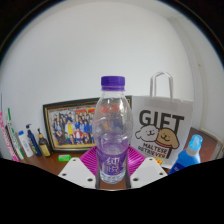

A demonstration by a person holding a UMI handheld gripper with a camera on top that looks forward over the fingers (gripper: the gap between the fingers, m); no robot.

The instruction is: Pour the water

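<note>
Gripper view. My gripper (113, 172) shows its 2 fingers low in the view, each with a white outer face and a magenta pad (90, 160) on the inner face. A clear water bottle (112, 130) stands upright between them, with a purple cap (112, 83) and a purple label (112, 162). The pads lie against the bottle's lower part on both sides, at label height, so I read the gripper as closed on the bottle at about the bottle's own width. The bottle's base is cut off below the fingers, so I cannot tell whether it rests on the bench (45, 160) or is lifted. The water level inside is hard to make out.

Beyond the bottle, to the left, a framed group photograph (70, 124) leans against the white wall (110, 40); the bottle hides its right part. Further left stand several small bottles or tubes (25, 142), too small for me to identify. A green object (64, 157) lies on the bench just in front of the frame; I cannot tell what it is.

To the right, a white paper bag (162, 130) with handles reads "GIFT"; the bottle hides its left edge. In front of it I see 1 blue bottle top (191, 151), the rest cut off.
</note>
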